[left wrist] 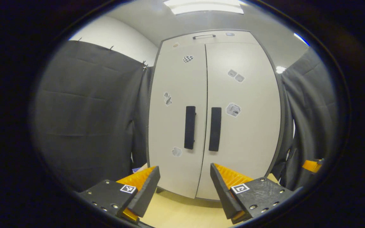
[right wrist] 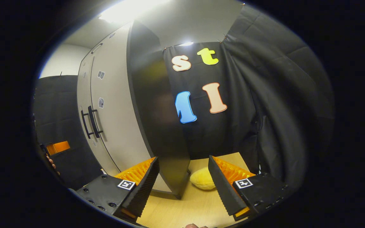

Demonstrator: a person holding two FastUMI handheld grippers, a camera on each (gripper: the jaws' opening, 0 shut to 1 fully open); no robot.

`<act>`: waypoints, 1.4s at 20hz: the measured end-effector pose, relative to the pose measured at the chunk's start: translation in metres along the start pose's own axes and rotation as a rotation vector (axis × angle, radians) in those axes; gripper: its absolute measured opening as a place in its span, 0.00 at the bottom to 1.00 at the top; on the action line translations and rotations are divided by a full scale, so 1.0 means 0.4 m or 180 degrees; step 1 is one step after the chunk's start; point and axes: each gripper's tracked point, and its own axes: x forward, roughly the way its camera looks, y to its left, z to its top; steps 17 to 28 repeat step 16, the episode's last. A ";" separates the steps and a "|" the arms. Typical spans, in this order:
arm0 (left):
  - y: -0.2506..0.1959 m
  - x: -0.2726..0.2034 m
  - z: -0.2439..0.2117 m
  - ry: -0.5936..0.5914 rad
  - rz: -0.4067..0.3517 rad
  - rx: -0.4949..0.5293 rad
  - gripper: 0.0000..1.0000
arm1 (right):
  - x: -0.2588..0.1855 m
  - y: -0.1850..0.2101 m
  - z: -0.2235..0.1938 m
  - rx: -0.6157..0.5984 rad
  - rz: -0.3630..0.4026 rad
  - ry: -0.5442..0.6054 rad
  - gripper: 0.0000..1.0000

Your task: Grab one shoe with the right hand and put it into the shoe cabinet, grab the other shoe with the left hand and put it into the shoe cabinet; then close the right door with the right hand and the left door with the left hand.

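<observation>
Two doors [left wrist: 214, 120] of the cabinet [right wrist: 112, 104], centre frame, meet flush; left gripper [left wrist: 185, 190] and right gripper [right wrist: 183, 186], lower frame, hang spread, empty, suggesting closing is done.

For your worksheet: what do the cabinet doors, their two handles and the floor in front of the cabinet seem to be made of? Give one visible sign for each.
Cabinet doors: probably laminated or painted board, matt pale grey; flat, even, with no grain.
Handles: likely matt black plastic or coated metal; dark bars without shine, so uncertain.
Floor: seems light wood or wood-look laminate; pale yellow-tan and smooth.
</observation>
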 end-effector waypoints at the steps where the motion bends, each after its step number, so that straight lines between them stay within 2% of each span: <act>1: 0.007 0.001 0.005 0.0006 -0.0027 0.0021 0.95 | 0.009 0.016 -0.007 -0.0008 0.0017 0.0050 0.98; 6: 0.049 0.029 0.000 0.0055 -0.0147 -0.0011 0.95 | 0.051 0.085 -0.002 -0.0006 -0.0072 0.0155 0.98; 7: 0.062 0.035 -0.005 0.0080 -0.0162 -0.0079 0.92 | 0.058 0.096 -0.001 0.0004 -0.0106 0.0154 0.98; 8: 0.075 0.038 -0.014 0.0120 -0.0178 -0.0122 0.96 | 0.063 0.107 0.003 0.0017 -0.0144 0.0142 0.98; 9: 0.090 0.044 -0.016 0.0133 -0.0183 -0.0131 0.96 | 0.069 0.116 0.003 0.0024 -0.0183 0.0136 0.98; 10: 0.098 0.050 -0.013 0.0125 -0.0199 -0.0136 0.92 | 0.076 0.131 0.002 0.0029 -0.0200 0.0147 0.98; 11: 0.105 0.054 -0.011 0.0118 -0.0214 -0.0144 0.95 | 0.084 0.150 -0.003 0.0025 -0.0188 0.0172 0.98; 14: 0.138 0.063 -0.019 0.0121 -0.0209 -0.0168 0.95 | 0.101 0.193 0.005 -0.0023 -0.0163 0.0167 0.98; 15: 0.148 0.065 -0.023 0.0123 -0.0201 -0.0182 0.92 | 0.108 0.210 0.006 -0.0044 -0.0141 0.0143 0.98; 16: 0.158 0.068 -0.023 0.0121 -0.0190 -0.0196 0.95 | 0.114 0.226 0.010 -0.0066 -0.0117 0.0129 0.98; 28: 0.158 0.068 -0.023 0.0121 -0.0190 -0.0196 0.95 | 0.114 0.226 0.010 -0.0066 -0.0117 0.0129 0.98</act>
